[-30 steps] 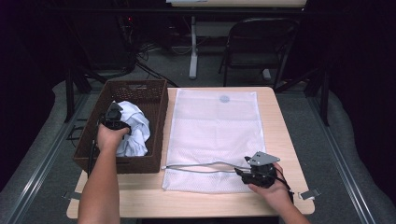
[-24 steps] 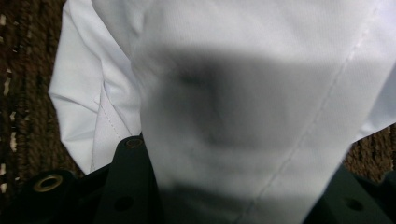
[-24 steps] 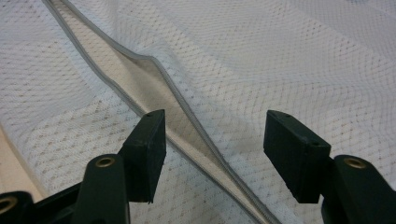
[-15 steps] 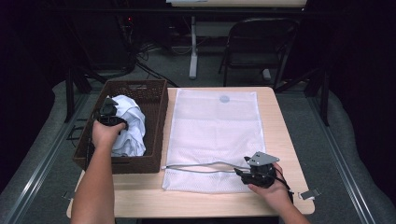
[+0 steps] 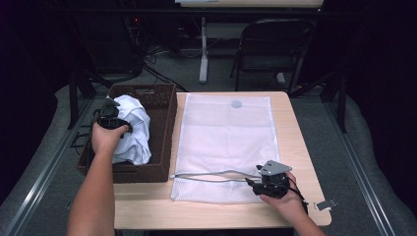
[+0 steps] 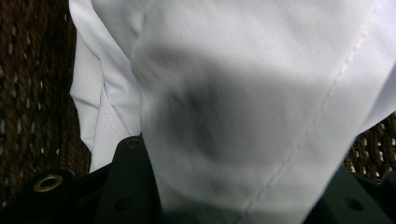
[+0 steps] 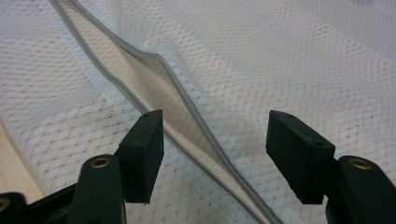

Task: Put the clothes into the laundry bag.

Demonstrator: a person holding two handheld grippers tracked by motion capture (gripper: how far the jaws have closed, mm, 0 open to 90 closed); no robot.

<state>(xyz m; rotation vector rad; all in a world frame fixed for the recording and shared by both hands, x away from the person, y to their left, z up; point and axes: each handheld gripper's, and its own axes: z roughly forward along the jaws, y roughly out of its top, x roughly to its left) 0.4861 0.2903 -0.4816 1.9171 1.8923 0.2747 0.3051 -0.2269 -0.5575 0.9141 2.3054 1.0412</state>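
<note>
Jaws of your left gripper [image 5: 109,118] stayed clamped on the white garment [image 5: 132,129], lifted higher from the basket [image 5: 164,129]; your right gripper [image 7: 212,140] waited open-jawed over the mesh bag [image 5: 226,142] zipper mouth.

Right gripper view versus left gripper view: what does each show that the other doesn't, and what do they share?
The right gripper view alone shows the white mesh laundry bag with its grey-edged opening slightly parted, and the right gripper with its jaws open above that opening, nothing between them.

The left gripper view alone shows the white cloth bunched between the jaws of the left gripper, with the brown woven basket behind.

Both look along two black jaws at white fabric close up.
</note>
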